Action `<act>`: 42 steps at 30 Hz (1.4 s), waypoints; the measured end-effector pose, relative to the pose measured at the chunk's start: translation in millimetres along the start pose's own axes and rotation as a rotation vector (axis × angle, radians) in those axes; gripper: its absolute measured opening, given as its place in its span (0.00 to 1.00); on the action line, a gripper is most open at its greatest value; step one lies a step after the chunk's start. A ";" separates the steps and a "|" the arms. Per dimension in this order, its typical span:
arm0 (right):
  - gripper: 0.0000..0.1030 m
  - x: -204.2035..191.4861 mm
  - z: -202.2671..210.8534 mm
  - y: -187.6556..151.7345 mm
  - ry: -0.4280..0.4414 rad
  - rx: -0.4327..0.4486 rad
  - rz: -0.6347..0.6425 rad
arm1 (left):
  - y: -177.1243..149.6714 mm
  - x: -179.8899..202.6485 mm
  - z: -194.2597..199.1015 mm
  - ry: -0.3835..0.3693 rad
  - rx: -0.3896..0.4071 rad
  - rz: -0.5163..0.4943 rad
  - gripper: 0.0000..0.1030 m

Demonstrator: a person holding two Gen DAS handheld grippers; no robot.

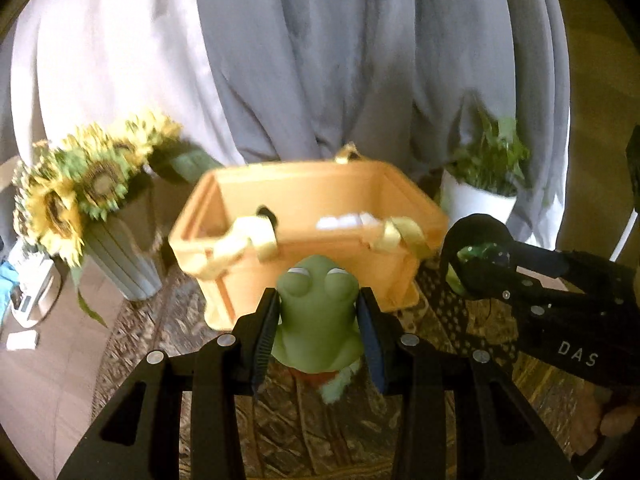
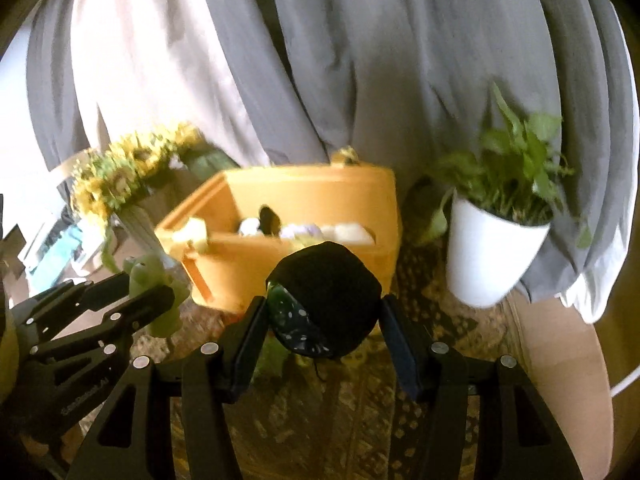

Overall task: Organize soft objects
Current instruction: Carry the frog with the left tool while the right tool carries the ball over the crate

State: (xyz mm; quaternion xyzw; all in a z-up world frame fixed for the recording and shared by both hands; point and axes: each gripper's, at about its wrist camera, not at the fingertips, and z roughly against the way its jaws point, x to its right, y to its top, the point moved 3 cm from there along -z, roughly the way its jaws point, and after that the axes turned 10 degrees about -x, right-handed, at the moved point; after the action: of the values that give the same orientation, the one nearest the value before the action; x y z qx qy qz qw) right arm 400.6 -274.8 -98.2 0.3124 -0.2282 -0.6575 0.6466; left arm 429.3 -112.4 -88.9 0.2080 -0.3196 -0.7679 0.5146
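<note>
My left gripper (image 1: 318, 312) is shut on a green frog plush (image 1: 316, 320), held above the patterned rug just in front of the orange box (image 1: 312, 188). The frog also shows in the right wrist view (image 2: 150, 276). My right gripper (image 2: 324, 312) is shut on a black round soft toy with a green speckled patch (image 2: 332, 300), also in front of the box (image 2: 320, 188); it shows at the right of the left wrist view (image 1: 478, 256). The open box holds several pale soft items (image 2: 344, 232).
A grey vase of sunflowers (image 1: 80, 192) stands left of the box. A white pot with a green plant (image 2: 496, 248) stands to its right. Grey and white curtains (image 1: 320, 60) hang behind. A patterned rug (image 1: 300, 420) lies below.
</note>
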 end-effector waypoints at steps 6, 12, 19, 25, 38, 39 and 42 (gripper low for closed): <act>0.56 -11.4 8.6 22.8 0.015 0.069 0.013 | 23.1 -11.3 14.0 0.041 0.078 -0.001 0.38; 0.56 -18.2 8.3 46.5 0.023 0.124 0.020 | 45.5 -24.9 22.3 0.069 0.145 0.014 0.38; 0.57 -24.5 0.2 75.3 0.034 0.165 0.024 | 70.6 -38.4 18.1 0.098 0.184 0.036 0.38; 0.56 -25.4 -13.1 96.6 0.041 0.166 0.032 | 94.5 -46.4 8.4 0.113 0.213 0.032 0.38; 0.57 -9.4 -78.2 136.4 0.078 0.025 -0.009 | 131.7 -61.6 -51.0 0.103 0.106 0.030 0.38; 0.57 -8.4 -84.1 138.1 0.084 0.012 -0.014 | 134.2 -62.6 -57.2 0.093 0.091 0.032 0.38; 0.57 -5.1 -107.7 144.2 0.095 -0.044 -0.028 | 140.6 -63.5 -76.9 0.041 0.036 0.027 0.38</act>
State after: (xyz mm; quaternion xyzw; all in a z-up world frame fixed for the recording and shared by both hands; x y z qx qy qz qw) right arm 578.5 -267.1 -71.5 0.3321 -0.1782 -0.6556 0.6543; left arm 596.0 -112.5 -44.9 0.2286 -0.3254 -0.7507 0.5276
